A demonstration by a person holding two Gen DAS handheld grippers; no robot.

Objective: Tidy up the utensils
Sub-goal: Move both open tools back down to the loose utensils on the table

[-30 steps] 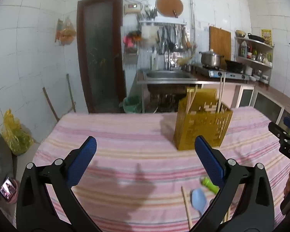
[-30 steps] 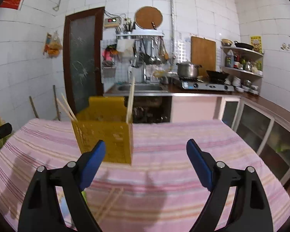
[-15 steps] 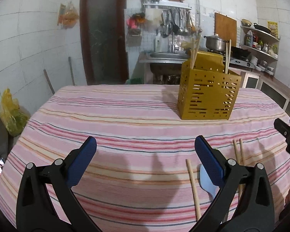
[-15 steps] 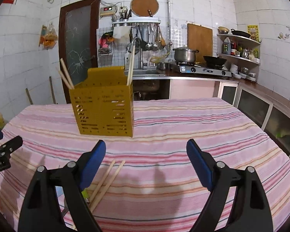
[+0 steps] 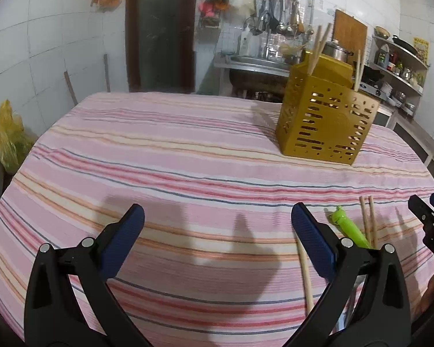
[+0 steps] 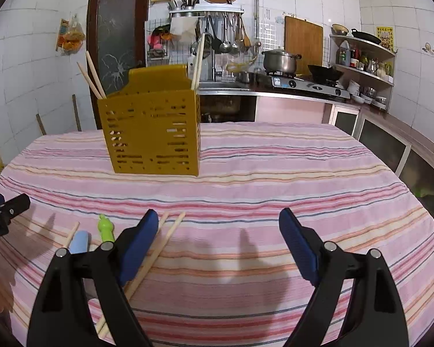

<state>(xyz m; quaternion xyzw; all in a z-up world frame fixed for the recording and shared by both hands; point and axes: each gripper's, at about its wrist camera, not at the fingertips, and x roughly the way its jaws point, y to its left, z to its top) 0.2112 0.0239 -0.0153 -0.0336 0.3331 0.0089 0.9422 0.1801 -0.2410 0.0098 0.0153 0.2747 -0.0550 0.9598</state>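
A yellow slotted utensil holder (image 5: 327,121) (image 6: 152,133) stands on the striped tablecloth with several chopsticks upright in it. On the cloth lie a pair of chopsticks (image 6: 153,254) (image 5: 369,219), a single chopstick (image 5: 305,271) (image 6: 71,233), a green-handled utensil (image 5: 347,225) (image 6: 105,228) and a light blue utensil (image 6: 79,241). My left gripper (image 5: 217,217) is open and empty, left of these. My right gripper (image 6: 218,222) is open and empty, its left finger over the chopstick pair.
The table's striped cloth (image 6: 275,173) spreads wide around the holder. Behind are a sink and stove counter (image 6: 275,86), shelves (image 6: 361,57) at right, a dark door (image 5: 159,29) and a yellow bag (image 5: 8,141) on the floor at left.
Both grippers have tilted down and come closer to the table; the holder sits higher in view and the loose utensils now show near the fingers. Both stay open.
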